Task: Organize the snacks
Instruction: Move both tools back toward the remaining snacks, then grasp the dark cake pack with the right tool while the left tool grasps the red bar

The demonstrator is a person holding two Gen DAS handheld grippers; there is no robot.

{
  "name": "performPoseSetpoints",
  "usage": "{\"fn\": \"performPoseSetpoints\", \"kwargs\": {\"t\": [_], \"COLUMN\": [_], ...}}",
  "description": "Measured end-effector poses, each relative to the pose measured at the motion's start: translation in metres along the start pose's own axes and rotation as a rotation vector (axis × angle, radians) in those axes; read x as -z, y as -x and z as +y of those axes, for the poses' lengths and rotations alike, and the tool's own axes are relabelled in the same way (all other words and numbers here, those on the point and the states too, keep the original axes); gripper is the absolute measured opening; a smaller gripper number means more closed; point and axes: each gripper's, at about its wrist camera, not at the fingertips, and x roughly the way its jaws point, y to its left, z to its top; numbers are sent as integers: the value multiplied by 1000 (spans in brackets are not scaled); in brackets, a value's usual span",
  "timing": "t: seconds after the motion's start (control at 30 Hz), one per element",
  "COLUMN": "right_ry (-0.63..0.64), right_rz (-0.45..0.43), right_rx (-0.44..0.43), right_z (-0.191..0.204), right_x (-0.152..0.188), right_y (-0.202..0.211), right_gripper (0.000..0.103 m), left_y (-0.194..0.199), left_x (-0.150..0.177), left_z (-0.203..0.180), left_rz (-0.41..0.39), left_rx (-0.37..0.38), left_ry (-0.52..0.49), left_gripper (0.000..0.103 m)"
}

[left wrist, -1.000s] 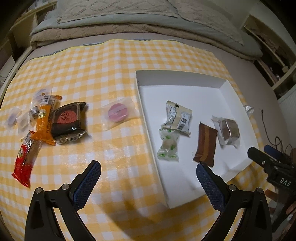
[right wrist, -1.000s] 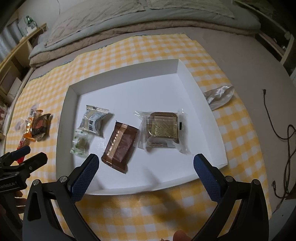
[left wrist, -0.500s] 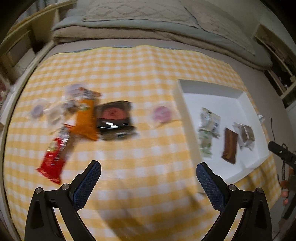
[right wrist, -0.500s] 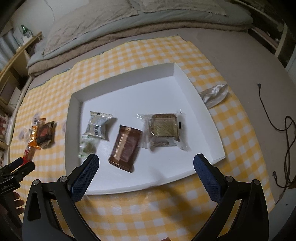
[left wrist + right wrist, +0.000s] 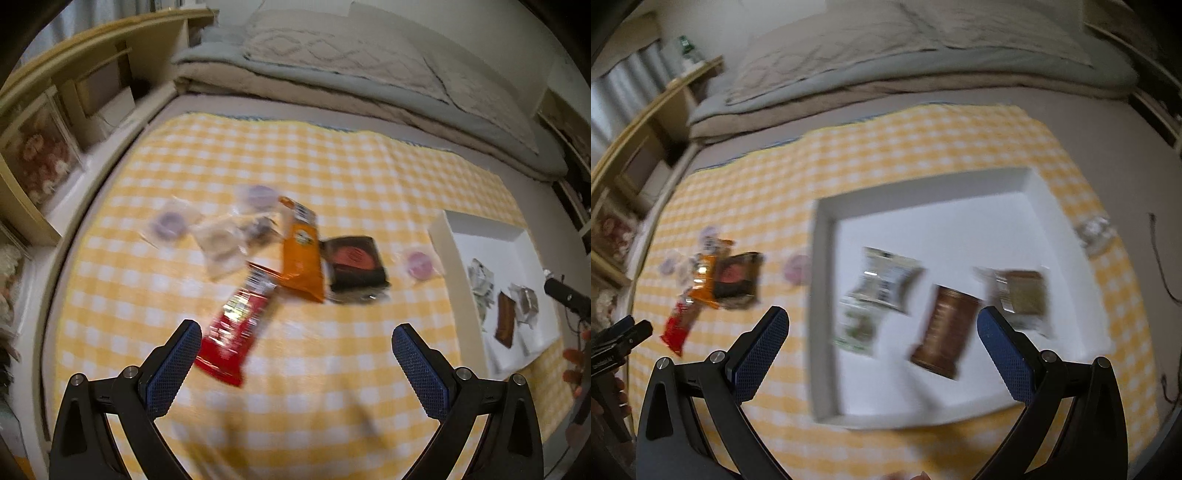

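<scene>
A loose heap of snacks lies on the yellow checked cloth [image 5: 332,177], ahead of the left gripper [image 5: 297,354], whose jaws are spread wide with nothing between them. The red packet [image 5: 236,328] is nearest, just ahead of the left finger; beyond it the orange packet [image 5: 301,254] leans against the dark square packet [image 5: 354,264], with blurred clear-wrapped sweets [image 5: 221,243] farther off to the left. A single pink sweet [image 5: 419,264] sits ahead and to the right, just beside the white tray [image 5: 823,295]. The right gripper [image 5: 882,343] hangs over the tray's near edge, jaws also wide apart and empty. Inside the tray, a brown bar [image 5: 943,325] lies ahead between the fingers, a pale packet [image 5: 884,282] and a green-printed sweet [image 5: 855,325] lie to its left, and a clear-wrapped brown cake [image 5: 1021,295] lies right.
</scene>
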Motion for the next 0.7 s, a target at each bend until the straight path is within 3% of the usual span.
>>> {"fn": "performPoseSetpoints", "kwargs": {"t": [0.17,0.37,0.7], "right_ry": [53,67,132], "right_rz": [-10,70,225], "right_rx": [-63,-180,-202], "right_z": [43,100,180], "right_x": [-10,-22,-31], "right_y": [-13,-47,-136], "right_gripper": [103,103,102], "left_y": [4,-18,-90], "left_x": [4,-4,-7], "left_z": [14,10,12], "left_rz": [-11,13,133], "left_rx": [-20,-22,-64], "left_ry": [-47,-132,-280], "left_gripper": [103,97,83]}}
